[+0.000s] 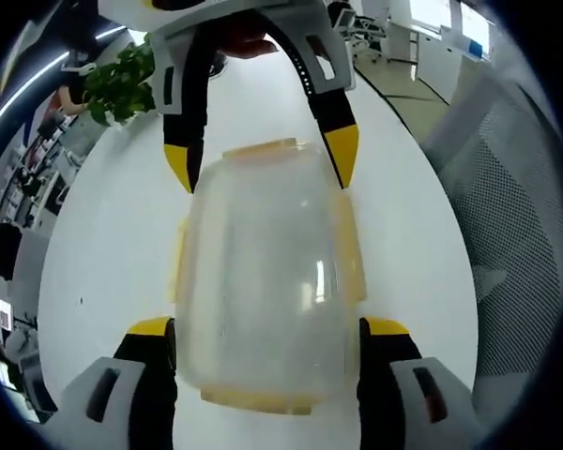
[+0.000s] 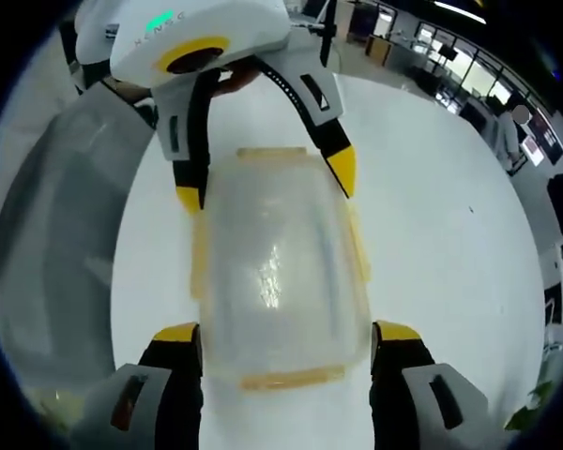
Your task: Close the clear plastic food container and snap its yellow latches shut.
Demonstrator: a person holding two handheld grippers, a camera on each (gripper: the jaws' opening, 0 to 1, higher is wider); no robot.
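We see the clear container (image 1: 267, 281) resting on the white desk (image 1: 103, 244), lid seemingly on, its long axis running from one gripper to the other. Our left gripper (image 1: 267, 342) and right gripper (image 2: 286, 342) face each other, fingers open astride opposite ends, near the yellow latches (image 1: 258, 401).

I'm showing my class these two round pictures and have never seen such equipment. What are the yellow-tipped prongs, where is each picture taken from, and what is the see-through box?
Each picture comes from a camera riding on a handheld gripper, looking along its two yellow-tipped jaws. In the left gripper view, the left gripper rises from the bottom and the right gripper faces it from the top. The right gripper view mirrors this: right gripper below, left gripper above. Between them, on a white table, sits a clear plastic container with yellow latches. Both grippers' jaws stand open, flanking its ends.
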